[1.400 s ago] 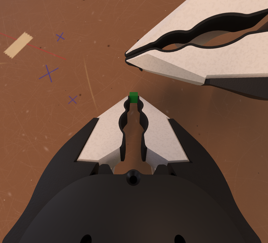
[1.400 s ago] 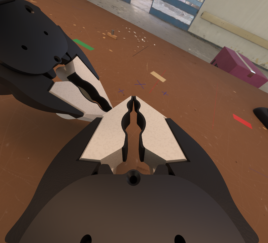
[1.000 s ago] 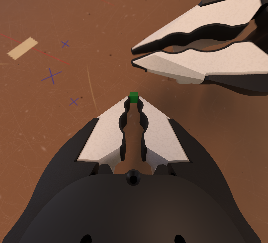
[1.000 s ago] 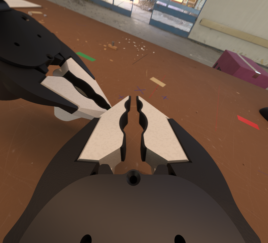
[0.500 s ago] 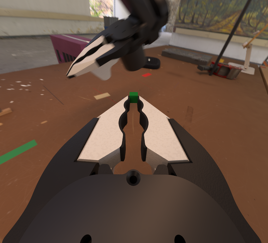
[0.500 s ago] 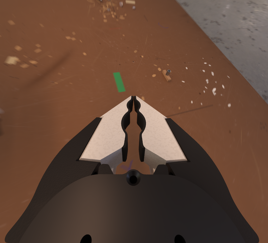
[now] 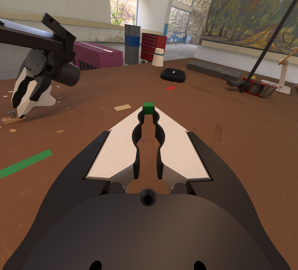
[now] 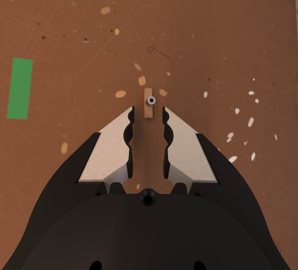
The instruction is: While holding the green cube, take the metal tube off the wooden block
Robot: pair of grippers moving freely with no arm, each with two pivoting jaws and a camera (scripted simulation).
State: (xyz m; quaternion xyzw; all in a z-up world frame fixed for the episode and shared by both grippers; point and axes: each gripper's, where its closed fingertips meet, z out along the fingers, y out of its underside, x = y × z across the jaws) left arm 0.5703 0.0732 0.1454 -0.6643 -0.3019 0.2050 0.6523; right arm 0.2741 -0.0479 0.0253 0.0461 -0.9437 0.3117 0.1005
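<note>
Green cube [image 7: 148, 108] is pinched at the very tips of the left gripper [image 7: 148, 109], whose jaws stand narrowly apart, closed on the cube's two sides; we see it held clear of the brown table [image 7: 225, 133]. Beyond the tips lie a tan tape patch [image 7: 122, 107] and a red patch [image 7: 170, 87], and nearer on the left a green tape strip [image 7: 25, 163].

In the right wrist view we look straight down. The right gripper [image 8: 148, 109] has its jaws spread wide and holds nothing. Between and just past its fingertips lies the wooden block [image 8: 148, 103], lengthwise to the view, with the metal tube [image 8: 151, 100] standing upright on it, bore facing us. We cannot tell whether the tips touch the block.

Farther off in the left wrist view we note a black perforated pad [image 7: 173, 74], a paper cup [image 7: 158, 57], a grey case [image 7: 214, 70] and a red tool chest [image 7: 153, 47].
</note>
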